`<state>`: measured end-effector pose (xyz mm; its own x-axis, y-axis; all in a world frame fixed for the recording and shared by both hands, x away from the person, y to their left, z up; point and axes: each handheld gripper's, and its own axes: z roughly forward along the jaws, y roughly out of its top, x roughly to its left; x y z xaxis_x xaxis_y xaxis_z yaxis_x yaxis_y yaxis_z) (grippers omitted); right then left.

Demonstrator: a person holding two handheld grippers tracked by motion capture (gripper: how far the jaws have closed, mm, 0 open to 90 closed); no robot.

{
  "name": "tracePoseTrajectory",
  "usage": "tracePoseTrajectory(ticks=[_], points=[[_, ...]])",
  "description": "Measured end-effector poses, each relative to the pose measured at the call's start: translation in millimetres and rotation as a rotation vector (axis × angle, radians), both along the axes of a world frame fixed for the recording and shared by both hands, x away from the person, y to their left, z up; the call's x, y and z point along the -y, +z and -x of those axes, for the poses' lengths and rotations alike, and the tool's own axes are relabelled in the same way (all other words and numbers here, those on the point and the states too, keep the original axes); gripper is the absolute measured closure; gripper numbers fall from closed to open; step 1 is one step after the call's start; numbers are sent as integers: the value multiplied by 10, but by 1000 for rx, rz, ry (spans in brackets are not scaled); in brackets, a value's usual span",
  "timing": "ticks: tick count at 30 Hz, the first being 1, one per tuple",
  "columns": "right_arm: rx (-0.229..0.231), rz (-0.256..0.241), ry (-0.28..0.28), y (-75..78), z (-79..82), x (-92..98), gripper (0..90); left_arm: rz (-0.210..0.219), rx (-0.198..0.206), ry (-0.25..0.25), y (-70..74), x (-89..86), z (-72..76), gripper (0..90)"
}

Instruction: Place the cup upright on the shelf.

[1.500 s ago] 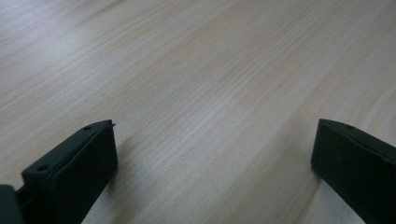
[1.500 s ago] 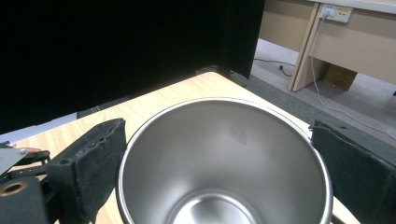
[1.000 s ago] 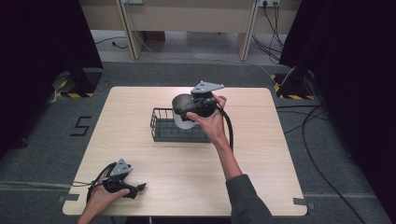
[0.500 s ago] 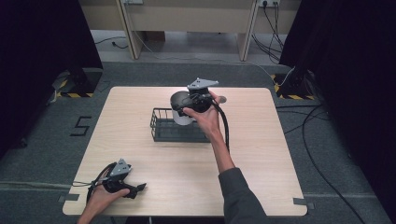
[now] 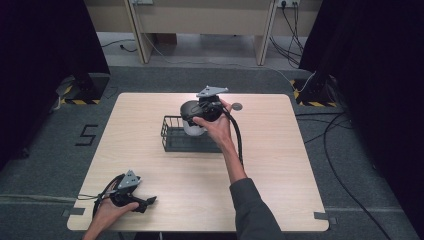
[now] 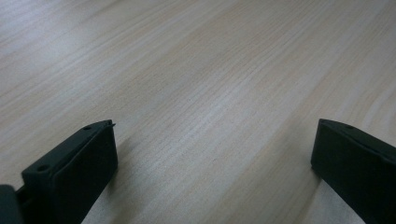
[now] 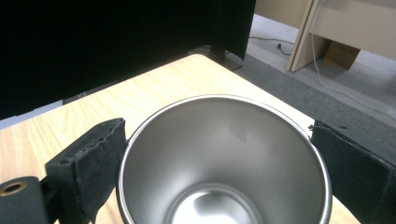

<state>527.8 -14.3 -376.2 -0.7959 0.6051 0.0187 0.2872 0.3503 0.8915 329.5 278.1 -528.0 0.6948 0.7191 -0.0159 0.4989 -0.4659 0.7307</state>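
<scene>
The right gripper (image 5: 192, 116) pinched a steel cup (image 7: 224, 163) between its jaws above the black wire basket (image 5: 175, 137) mid-table, while the left gripper (image 6: 210, 158) rested spread at the near-left corner.

A polished stainless-steel cup (image 7: 224, 158) with a wide round rim and a tapered, empty interior is seen with its mouth open toward the right gripper's camera. It is seated between the two black fingers (image 7: 88, 163) of the right gripper (image 5: 192, 120), with its rim touching the pad on each side. In the high view its pale body (image 5: 192, 127) is located over the far part of a black wire basket (image 5: 172, 135) on the light wooden table (image 5: 280, 165).
</scene>
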Motion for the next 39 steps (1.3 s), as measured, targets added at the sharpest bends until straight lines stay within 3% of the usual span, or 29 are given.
tracePoseTrajectory(ticks=[22,32,35,36,37,39], points=[[-64,48,6,-302,-56,-41,54,0,-1,0,0,0,1,0],[-64,42,14,-299,-50,-28,47,0,1,0,0,0,0,0],[-52,14,9,-289,-44,-36,57,0,-1,0,0,0,0,0],[-31,-34,-10,-240,-39,-25,136,0,0,0,0,0,0,0],[-32,-49,-3,-212,-35,-19,189,1,0,0,0,1,0,0],[-20,-37,3,-162,-18,-25,119,0,0,0,0,0,0,0]])
